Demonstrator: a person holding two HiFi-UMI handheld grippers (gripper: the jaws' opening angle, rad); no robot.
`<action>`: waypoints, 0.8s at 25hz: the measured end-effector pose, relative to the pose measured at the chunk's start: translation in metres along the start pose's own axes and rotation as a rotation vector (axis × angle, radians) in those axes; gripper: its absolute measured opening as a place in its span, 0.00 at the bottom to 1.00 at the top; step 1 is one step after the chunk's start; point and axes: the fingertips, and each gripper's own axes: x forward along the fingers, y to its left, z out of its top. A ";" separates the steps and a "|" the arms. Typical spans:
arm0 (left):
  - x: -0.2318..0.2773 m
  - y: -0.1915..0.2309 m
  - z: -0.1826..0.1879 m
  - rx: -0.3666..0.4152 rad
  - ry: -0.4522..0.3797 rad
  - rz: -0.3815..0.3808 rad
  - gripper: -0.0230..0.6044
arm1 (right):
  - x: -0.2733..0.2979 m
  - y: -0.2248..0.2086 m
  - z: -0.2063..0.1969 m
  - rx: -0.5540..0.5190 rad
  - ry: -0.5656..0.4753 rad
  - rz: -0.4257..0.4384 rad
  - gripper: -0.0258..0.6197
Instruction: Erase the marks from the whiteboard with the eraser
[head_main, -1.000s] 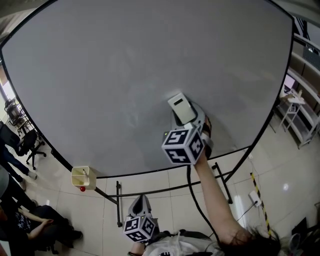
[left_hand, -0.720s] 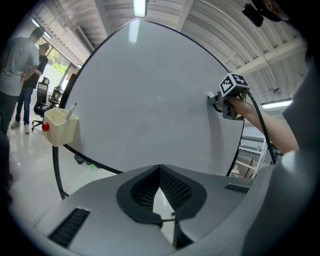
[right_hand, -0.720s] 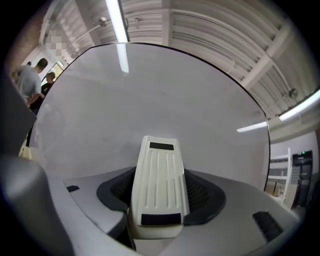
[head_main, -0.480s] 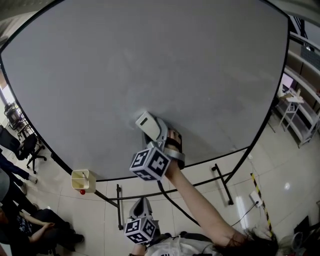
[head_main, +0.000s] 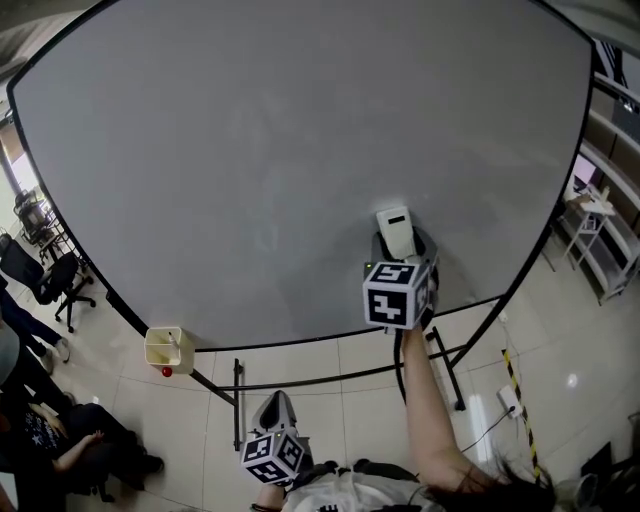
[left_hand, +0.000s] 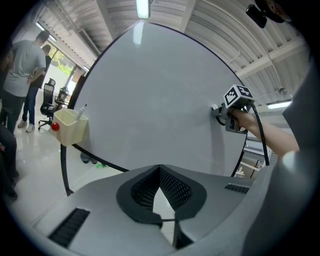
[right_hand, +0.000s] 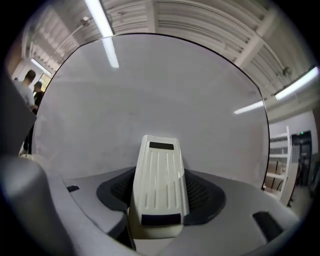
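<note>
White eraser (right_hand: 156, 172) clamped in right claw (right_hand: 160, 195); underside hidden against whiteboard (head_main: 250, 150).

The large pale-grey whiteboard (head_main: 250, 150) with a thin black frame stands upright on a black stand. Its surface looks plain, with only faint cloudy smears near its lower middle. The white, wedge-shaped plastic eraser (head_main: 396, 231) has lengthwise ribs on its back and a dark rectangular patch at each end. It is pressed flat against the whiteboard's lower right part, just above the bottom edge, with its narrow end pointing up. The right gripper (right_hand: 159, 200) clamps it at the wider end.
</note>
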 end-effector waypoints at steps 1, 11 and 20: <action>0.001 -0.002 0.000 0.001 0.000 -0.004 0.03 | -0.003 0.023 0.001 -0.052 0.000 0.025 0.49; -0.004 -0.009 0.001 0.005 -0.011 -0.015 0.03 | 0.000 0.061 -0.041 -0.213 0.100 0.051 0.49; 0.000 -0.007 0.000 -0.014 -0.005 -0.021 0.03 | 0.003 0.032 -0.042 -0.068 0.130 0.022 0.49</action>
